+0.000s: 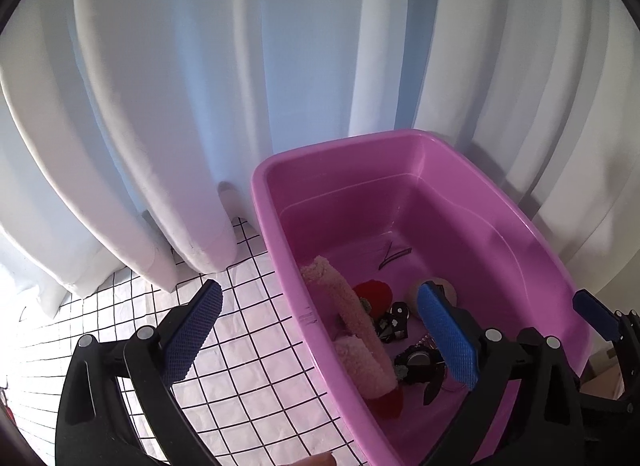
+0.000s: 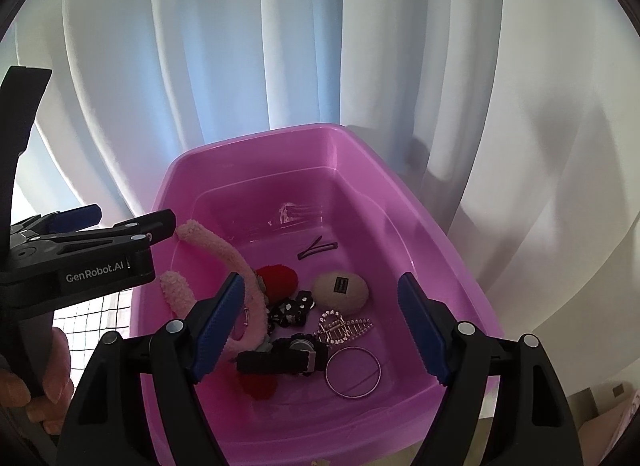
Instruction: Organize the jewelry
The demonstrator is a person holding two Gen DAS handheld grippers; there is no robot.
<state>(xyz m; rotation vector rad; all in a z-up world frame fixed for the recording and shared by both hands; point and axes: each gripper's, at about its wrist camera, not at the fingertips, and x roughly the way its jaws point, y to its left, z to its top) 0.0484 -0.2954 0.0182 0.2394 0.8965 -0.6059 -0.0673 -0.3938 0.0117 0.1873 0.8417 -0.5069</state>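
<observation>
I see both grippers spread w/ nothing in them: L gripper (image 1: 320,346), R gripper (image 2: 320,330). Pink headband (image 2: 244,282) in tub (image 2: 440,242), left side, long axis running near-to-far, ends far.

The bin (image 2: 436,250) lies ahead of the right claw (image 2: 320,330); in it, the bangle (image 2: 353,372) sits between the fingers, the headband (image 2: 224,258) left, the hairpin (image 2: 317,246) beyond.

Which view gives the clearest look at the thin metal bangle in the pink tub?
The right wrist view: the bangle lies whole and unobstructed on the floor of the pink tub. In the left wrist view, that spot is hidden behind the left gripper, so the bangle cannot be made out.
</observation>
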